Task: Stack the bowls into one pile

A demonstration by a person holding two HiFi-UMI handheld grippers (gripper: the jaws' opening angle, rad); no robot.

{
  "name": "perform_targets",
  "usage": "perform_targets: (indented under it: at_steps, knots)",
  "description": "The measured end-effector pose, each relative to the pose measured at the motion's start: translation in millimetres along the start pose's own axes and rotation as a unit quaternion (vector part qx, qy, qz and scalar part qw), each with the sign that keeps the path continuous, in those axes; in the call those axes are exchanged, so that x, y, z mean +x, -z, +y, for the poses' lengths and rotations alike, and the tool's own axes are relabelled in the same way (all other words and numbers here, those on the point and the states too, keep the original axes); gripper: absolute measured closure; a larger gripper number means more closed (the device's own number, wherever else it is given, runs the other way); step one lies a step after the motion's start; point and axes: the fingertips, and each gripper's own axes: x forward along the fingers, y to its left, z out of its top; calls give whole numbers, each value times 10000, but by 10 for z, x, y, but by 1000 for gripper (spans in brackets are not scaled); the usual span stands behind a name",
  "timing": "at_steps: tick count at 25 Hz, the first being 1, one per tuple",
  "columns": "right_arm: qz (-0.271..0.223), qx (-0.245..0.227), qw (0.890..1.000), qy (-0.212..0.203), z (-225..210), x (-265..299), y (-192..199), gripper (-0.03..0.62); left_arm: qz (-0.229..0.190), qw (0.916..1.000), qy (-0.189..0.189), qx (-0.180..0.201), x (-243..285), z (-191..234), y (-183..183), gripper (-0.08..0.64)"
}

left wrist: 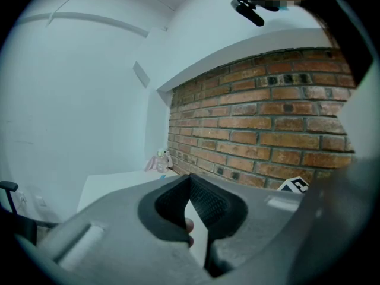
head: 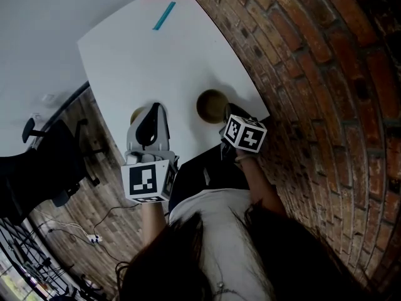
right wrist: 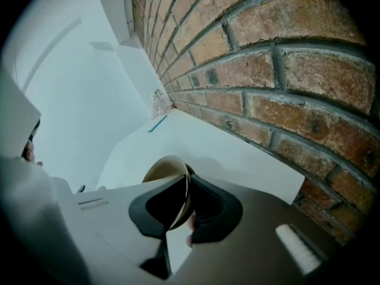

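The right gripper (right wrist: 185,178) is clamped on the near rim of a tan bowl (right wrist: 160,167), which stands on the white table (right wrist: 237,159) at frame centre. The left gripper (left wrist: 190,177) is clenched and empty. A second bowl (head: 136,113) peeks out at its left in the head view.

Table (head: 156,61): white
Bowl (head: 212,105): olive-tan
Brick wall (head: 326,74): red-brown bricks, dark mortar lines
Strip (head: 165,15): teal
Left gripper (left wrist: 190,186): grey body, black ribbed pads, cube of black-and-white squares
Right gripper (right wrist: 185,186): black pads, black-and-white squared cube
Floor (head: 94,187): brown wood planks
Chair (head: 37,162): black
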Motion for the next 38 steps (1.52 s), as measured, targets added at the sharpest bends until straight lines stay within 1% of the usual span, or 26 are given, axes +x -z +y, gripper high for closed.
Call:
perform_targets:
  at_steps: [8,14,18,23,29,38]
  knots:
    - [18,41,9999,109,-63,28,15,566,-2,10000,-58,9,-43,47,-15,560]
    - [-44,-4,9999,137,-86,15,-11,566,0,10000,-82,41,-61,59,-16,560]
    - [-55,62,9999,135,-97,-13,-8,566,-26,10000,-78,52,-79,51,-33,560]
    - [-210,-3,9998,48,-42,-66,-76,566,-67,9999,-82,81,-135,46,-65,560]
    - [-217,-72,9997,12,16,-131,-66,566,-147,9998,-127,95,-228,44,-107,560]
    - [-256,-343,9990,-153,209,-173,-60,572,-193,9994,-284,88,-396,106,-98,560]
